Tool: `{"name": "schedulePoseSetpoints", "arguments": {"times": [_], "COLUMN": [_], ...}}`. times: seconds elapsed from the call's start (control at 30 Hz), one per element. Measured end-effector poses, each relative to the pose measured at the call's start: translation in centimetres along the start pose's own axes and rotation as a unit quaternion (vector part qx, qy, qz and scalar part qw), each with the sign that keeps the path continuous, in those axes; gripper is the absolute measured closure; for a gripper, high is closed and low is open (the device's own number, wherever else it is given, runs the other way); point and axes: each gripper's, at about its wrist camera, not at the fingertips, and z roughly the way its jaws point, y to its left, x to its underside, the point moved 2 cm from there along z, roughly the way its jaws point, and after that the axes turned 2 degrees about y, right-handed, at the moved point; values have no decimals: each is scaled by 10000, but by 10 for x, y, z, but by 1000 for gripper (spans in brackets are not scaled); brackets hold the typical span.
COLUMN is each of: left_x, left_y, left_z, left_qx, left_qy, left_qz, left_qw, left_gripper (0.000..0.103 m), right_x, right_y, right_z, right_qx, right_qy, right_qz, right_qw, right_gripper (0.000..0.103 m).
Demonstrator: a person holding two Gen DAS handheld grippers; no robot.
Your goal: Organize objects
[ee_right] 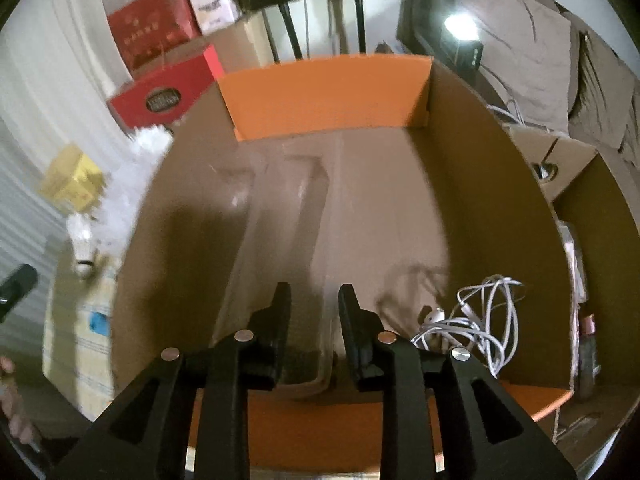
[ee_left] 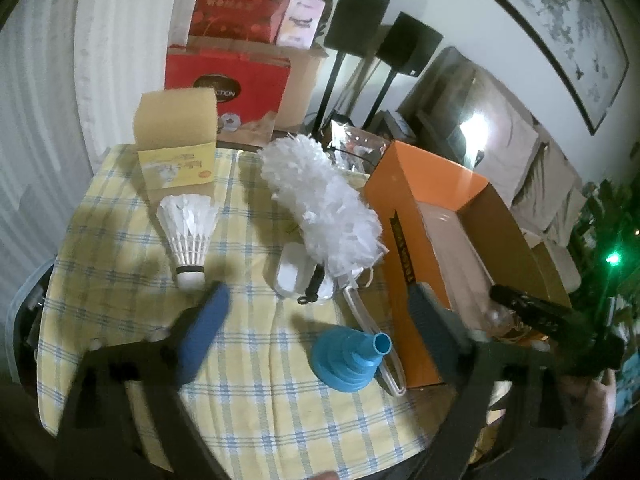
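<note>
Earphones [ee_right: 472,320] in orange box [ee_right: 320,96] | shuttlecock [ee_left: 188,232], duster [ee_left: 320,196], funnel [ee_left: 348,356] left on bench [ee_left: 248,400] | left claw [ee_left: 320,304] wide, right claw [ee_right: 314,304] narrow, both empty

Sofa [ee_left: 516,140], beige-covered, against white wall [ee_left: 452,4]. Above sofa: framed ink painting [ee_left: 560,28]. Left of sofa: two black speakers [ee_left: 384,36] on stands; beyond them, stacked red boxes [ee_left: 236,36] on cardboard. On sofa cover: bright light patch [ee_left: 474,128].
</note>
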Motion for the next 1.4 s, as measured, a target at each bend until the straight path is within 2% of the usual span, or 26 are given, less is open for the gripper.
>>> {"name": "schedulePoseSetpoints", "arguments": {"times": [0.1,0.27,0.37,0.43,0.67,0.97,1.13,1.2,1.27,1.4], "left_x": [-4,-15,-23,-29,-55,-85,-99,-103,-106,-111], "left_y": [7,25,39,50,88,134,154,160,165,170], "left_z": [-6,-18,-27,-33,-42,-24,-5,4,13,27], "left_qx": [-161,-417,-566,-658,-847,-804,-621,-418,-270,-69], "left_qy": [-102,-217,-333,-411,-604,-593,-444,-367,-294,-230], "left_qz": [48,46,13,-7,-222,-642,-905,-1016,-1134,-1251], "left_qw": [9998,9989,9978,9970,9943,9929,9930,9933,9928,9919], "left_gripper": [7,4,4,4,4,4,14,24,28,39], "right_x": [-5,-15,-21,-27,-45,-77,-94,-102,-111,-124], "right_y": [7,32,54,66,119,189,223,236,247,264], "right_z": [-15,-33,-36,-35,-32,-18,-2,7,19,40], "right_qx": [-18,-367,-568,-681,-909,-1330,-1535,-1628,-1698,-1845], "right_qy": [-194,-436,-489,-479,-544,-521,-360,-318,-252,-143], "right_qz": [-82,-290,-488,-618,-1089,-1671,-1743,-1748,-1706,-1626], "right_qw": [9998,9980,9960,9946,9884,9755,9720,9705,9703,9692], "right_gripper": [73,66,56,46,43,43,43,43,43,49]}}
